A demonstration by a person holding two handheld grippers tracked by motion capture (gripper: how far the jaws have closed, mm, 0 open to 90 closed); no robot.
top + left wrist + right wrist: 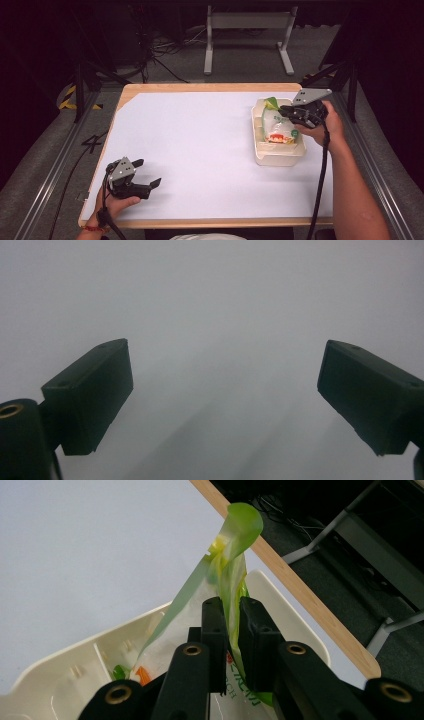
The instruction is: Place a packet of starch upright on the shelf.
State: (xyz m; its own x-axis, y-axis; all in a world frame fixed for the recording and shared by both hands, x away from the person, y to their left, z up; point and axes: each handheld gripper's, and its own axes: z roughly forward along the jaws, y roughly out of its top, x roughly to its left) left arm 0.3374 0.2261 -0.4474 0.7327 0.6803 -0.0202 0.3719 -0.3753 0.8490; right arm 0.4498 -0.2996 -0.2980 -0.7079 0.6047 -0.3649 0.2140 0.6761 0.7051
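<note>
A clear plastic bag (276, 124) with green edges and a red-and-white label lies in a cream tray (278, 157) at the table's right side. My right gripper (289, 112) is shut on the bag's upper part, over the tray. In the right gripper view the two jaws pinch the green film (233, 587), and the bag's top (242, 524) stands up above them. My left gripper (148, 173) rests open near the table's front left corner, held in a hand. The left gripper view has its two fingertips (97, 390) wide apart over the bare white surface.
The white table top (200, 145) has a wooden rim (200, 87). A grey metal stand (247, 30) and cables lie on the floor beyond the far edge. Metal rails run along both sides of the table.
</note>
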